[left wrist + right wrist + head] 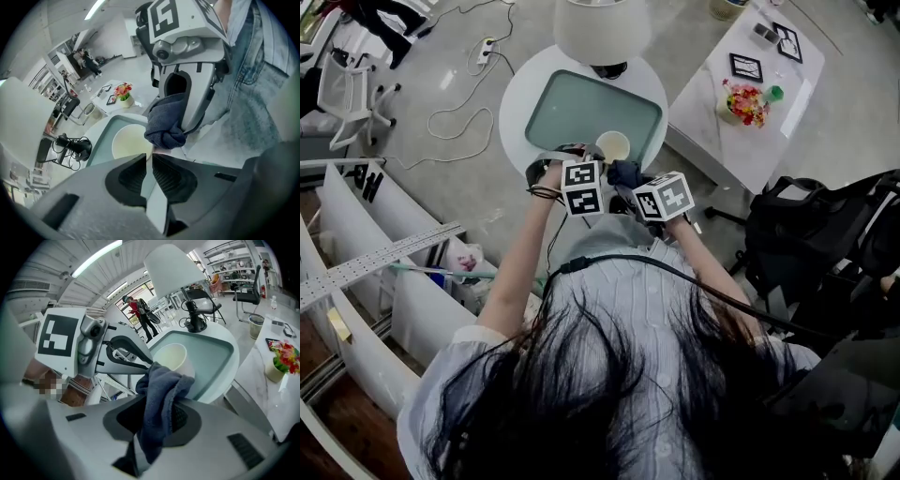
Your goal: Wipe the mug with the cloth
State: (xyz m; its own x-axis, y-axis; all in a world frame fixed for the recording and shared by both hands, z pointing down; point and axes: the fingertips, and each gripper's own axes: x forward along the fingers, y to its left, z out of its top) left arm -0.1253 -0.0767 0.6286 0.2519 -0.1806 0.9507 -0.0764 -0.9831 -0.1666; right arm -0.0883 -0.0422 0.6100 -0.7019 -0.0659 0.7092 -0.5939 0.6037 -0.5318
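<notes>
Cream mug [613, 145] stands at the 5 o'clock corner of a green tray [562, 112] on a round white table [517, 98]. At the mug's 6 o'clock, the right gripper [161, 404] grasps a dark blue cloth [164, 380]. The left gripper [149, 157], at 8 o'clock, is clenched, tips just beside the mug.

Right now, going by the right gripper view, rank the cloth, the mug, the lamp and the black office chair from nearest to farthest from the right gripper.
1. cloth: clamped between the jaws.
2. mug: just beyond, on the tray.
3. lamp: behind the tray.
4. black office chair: on the floor, far right.
</notes>
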